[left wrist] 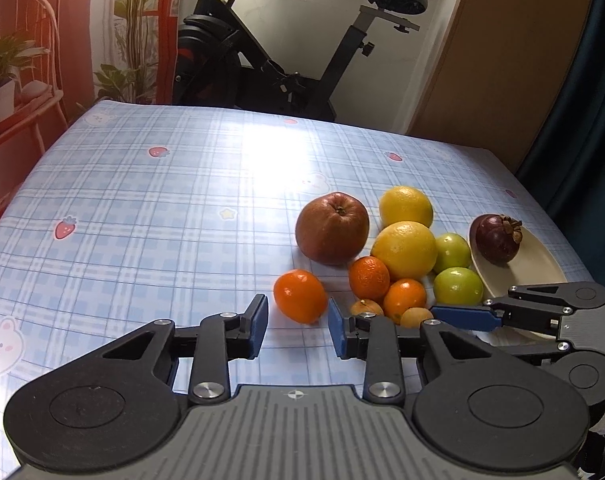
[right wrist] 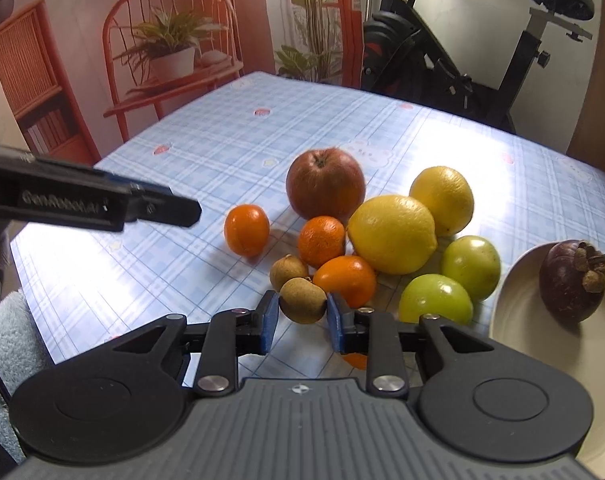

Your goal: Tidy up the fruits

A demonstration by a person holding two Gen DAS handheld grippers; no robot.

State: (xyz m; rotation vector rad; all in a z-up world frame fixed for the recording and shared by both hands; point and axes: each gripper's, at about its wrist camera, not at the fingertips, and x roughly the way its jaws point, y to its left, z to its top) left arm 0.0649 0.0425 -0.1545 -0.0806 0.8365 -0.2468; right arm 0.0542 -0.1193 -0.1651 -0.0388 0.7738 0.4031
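Two brown round longans lie near the tabletop's near edge; right gripper fingers clamp the nearer longan, half-hiding an orange piece. Left gripper fingers: closure unclear, beside a small orange kumquat. "GenRobot.ai" reads on it.

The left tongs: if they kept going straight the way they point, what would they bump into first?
Probably the lone small orange fruit just beyond the left tongs, slightly left of the heap; depth is hard to judge.
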